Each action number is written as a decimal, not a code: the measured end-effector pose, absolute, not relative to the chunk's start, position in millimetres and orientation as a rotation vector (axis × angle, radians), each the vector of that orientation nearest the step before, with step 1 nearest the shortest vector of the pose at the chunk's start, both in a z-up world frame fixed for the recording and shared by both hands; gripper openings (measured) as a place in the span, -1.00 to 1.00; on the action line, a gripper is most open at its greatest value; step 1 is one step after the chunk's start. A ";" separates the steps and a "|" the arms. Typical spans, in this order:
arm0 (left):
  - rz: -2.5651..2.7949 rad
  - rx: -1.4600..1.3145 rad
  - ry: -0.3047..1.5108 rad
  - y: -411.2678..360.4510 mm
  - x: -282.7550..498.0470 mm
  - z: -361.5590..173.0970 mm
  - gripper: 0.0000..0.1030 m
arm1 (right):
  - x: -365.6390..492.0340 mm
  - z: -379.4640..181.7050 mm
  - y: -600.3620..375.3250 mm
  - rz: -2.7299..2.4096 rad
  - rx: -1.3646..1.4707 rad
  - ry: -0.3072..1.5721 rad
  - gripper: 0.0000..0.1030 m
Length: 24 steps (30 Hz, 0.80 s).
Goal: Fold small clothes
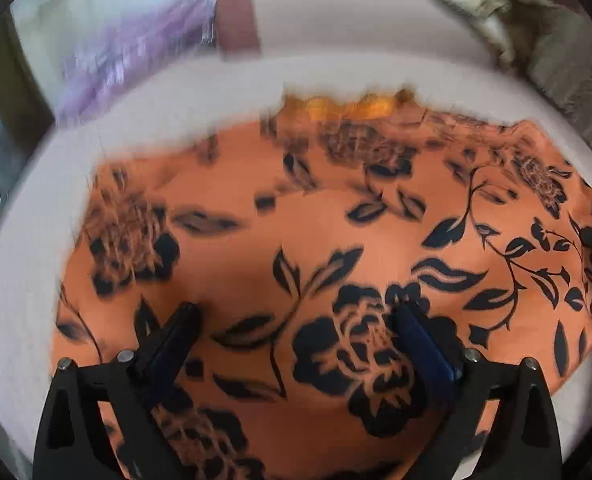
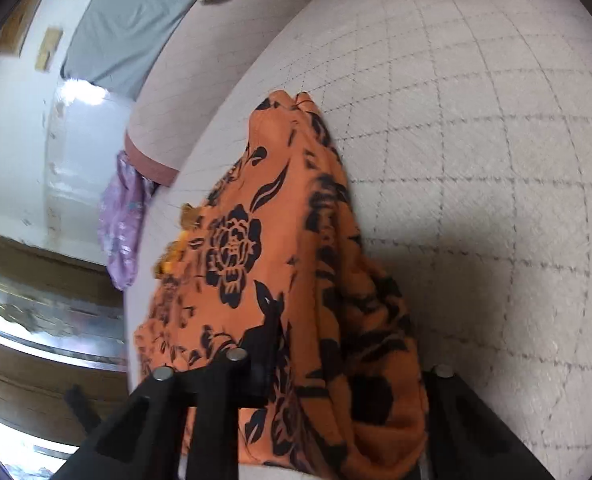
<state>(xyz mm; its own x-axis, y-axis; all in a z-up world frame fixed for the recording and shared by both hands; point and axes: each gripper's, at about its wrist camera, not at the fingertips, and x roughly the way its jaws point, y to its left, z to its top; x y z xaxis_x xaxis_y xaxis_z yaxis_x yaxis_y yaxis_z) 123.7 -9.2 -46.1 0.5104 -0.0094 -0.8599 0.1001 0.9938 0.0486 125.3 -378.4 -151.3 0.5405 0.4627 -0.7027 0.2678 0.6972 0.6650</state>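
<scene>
step: folding orange floral garment (image 1: 296, 216), spread on the quilted bed (image 2: 475, 120) | left hand-held gripper (image 1: 296, 312) jaws wide above it, holding nothing | right hand-held gripper (image 2: 307, 340) clamped on bunched edge | advice: I carry the edge across evenly, pin the flat part with the left.

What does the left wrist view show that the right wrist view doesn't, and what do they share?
Left only: the left gripper open over the flat-spread orange floral garment, and a beige crumpled cloth far off.
Right only: the right gripper shut on a bunched fold of the garment, plus a grey sheet.
Both: the garment, quilted cover, purple cloth.
</scene>
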 end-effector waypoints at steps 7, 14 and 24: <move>0.012 -0.259 0.860 90.9 98.2 24.3 0.86 | 149.9 -17.4 -280.4 0.252 0.469 0.833 -0.68; 0.303 -0.522 0.724 245.3 27.5 37.5 0.86 | 126.7 19.7 -93.4 0.520 0.121 0.774 -0.68; 0.312 -0.639 0.760 285.6 4.5 -0.5 0.86 | 138.4 -52.0 -19.6 0.576 0.043 1.003 -0.68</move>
